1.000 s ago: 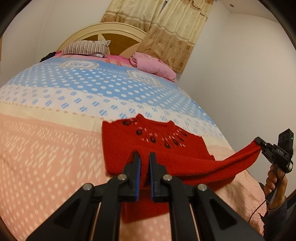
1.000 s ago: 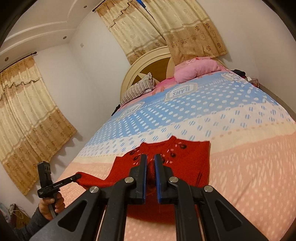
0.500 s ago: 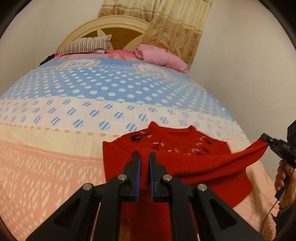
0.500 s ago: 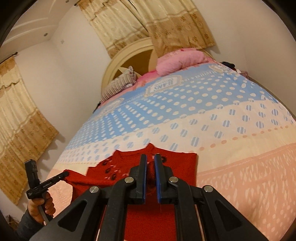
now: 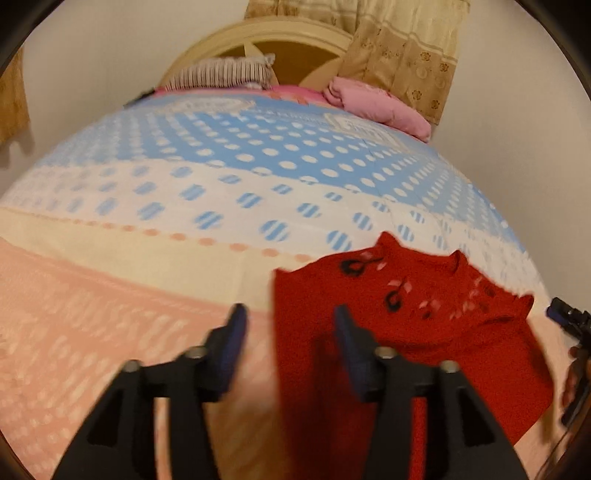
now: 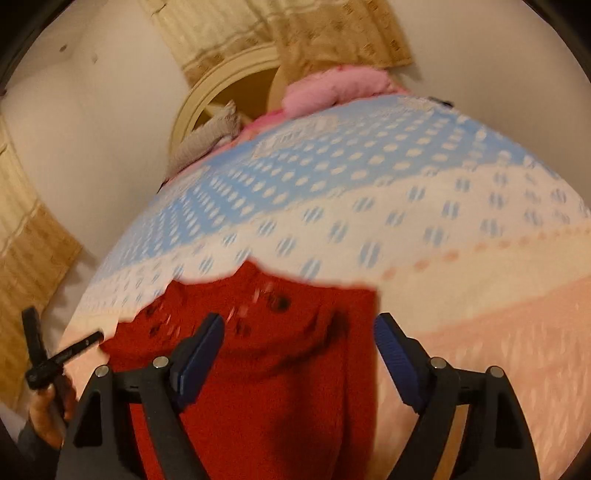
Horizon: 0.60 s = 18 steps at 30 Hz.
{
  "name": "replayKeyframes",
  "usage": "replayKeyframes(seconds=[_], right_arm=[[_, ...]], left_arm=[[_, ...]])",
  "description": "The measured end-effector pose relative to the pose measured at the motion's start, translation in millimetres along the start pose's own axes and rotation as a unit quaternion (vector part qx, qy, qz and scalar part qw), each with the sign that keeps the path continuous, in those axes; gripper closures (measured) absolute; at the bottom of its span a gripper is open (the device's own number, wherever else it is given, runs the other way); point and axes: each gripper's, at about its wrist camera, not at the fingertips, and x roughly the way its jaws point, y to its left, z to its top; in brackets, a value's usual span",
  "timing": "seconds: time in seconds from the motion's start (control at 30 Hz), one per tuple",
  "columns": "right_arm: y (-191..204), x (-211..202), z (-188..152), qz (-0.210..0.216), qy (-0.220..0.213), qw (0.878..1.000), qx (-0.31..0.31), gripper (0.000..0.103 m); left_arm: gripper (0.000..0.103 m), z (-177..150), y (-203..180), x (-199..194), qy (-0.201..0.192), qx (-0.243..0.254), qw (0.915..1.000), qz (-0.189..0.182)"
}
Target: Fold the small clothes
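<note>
left gripper (image 5: 288, 325): black two-finger tongs with blue pads, spread; jaws just been opening; left edge of sweater in the gap, pads not pressing on it
right gripper (image 6: 297, 334): same build, spread wide; jaws just been opening; sweater body lying below the gap, not pinched
red knitted sweater with dark and pale pattern at the collar (image 5: 424, 332): flat on bed, collar toward headboard, on the pink-and-cream part of the cover; near foot end
sleeve side: lying just beside the other gripper's tip in each view; touching or apart, cannot tell (blur)
bed cover, blue/cream/pink bands with dots (image 5: 221, 192): under sweater
striped pillow (image 5: 221, 74): at headboard
pink folded blanket (image 5: 376, 107): at headboard, beside pillow
cream arched wooden headboard (image 5: 258, 33): against wall
beige patterned curtain (image 5: 406, 55): behind headboard
person's hand (image 6: 51, 402): on left gripper's handle
image quality: both views motion-blurred
</note>
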Motion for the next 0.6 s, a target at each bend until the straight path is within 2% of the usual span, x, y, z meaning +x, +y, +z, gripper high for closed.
replayKeyframes(seconds=[0.07, 0.13, 0.23, 0.27, 0.37, 0.47, 0.57, 0.6], right_arm=[[14, 0, -14, -0.004, 0.033, 0.999, -0.032, 0.020], [35, 3, -25, 0.022, 0.064, 0.995, -0.066, 0.020], [76, 27, -38, 0.037, 0.131, 0.982, -0.129, 0.020], [95, 42, -44, 0.028, 0.164, 0.973, -0.161, 0.020], [125, 73, -56, -0.012, 0.189, 0.958, -0.215, 0.020], [145, 100, -42, -0.034, 0.172, 0.955, -0.238, 0.020], [153, 105, -9, -0.072, 0.093, 0.968, -0.223, 0.020], [152, 99, 0, -0.068, 0.065, 0.974, -0.206, 0.020]], left_arm=[[0.033, -15, 7, -11, -0.010, 0.013, 0.9998, 0.013], [0.033, -28, 11, -17, -0.010, 0.016, 0.9998, 0.012], [0.032, -40, 11, -17, -0.009, 0.014, 0.9999, 0.004], [0.029, -41, 10, -15, -0.006, 0.015, 0.9999, 0.001], [0.029, -46, 13, -10, -0.009, 0.002, 0.9999, -0.007], [0.028, -50, 25, -5, -0.003, -0.030, 0.9993, -0.022], [0.028, -52, 36, -5, -0.004, -0.057, 0.9976, -0.040], [0.025, -54, 38, -6, -0.007, -0.064, 0.9969, -0.045]])
